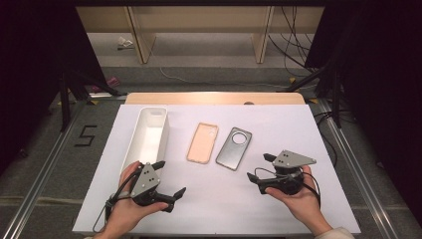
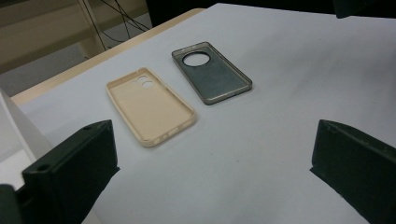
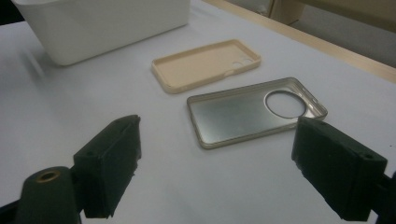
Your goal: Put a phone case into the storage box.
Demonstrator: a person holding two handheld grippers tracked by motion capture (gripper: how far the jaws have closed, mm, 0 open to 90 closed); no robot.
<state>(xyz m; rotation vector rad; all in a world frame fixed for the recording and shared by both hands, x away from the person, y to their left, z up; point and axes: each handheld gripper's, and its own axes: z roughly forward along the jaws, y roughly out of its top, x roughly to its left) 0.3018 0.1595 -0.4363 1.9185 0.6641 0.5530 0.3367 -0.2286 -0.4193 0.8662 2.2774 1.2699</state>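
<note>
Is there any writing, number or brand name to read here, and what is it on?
"5": a black numeral marked on the grey floor, left of the white table.
The beige phone case, the grey phone case with the round hole and the long white plastic bin carry no readable text.

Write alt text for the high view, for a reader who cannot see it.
Two phone cases, a beige case and a grey case with a round camera hole, lie side by side on a white table. A long white bin sits to their left. Nearer the camera, the left gripper and right gripper are hand-held, open and holding nothing.
</note>
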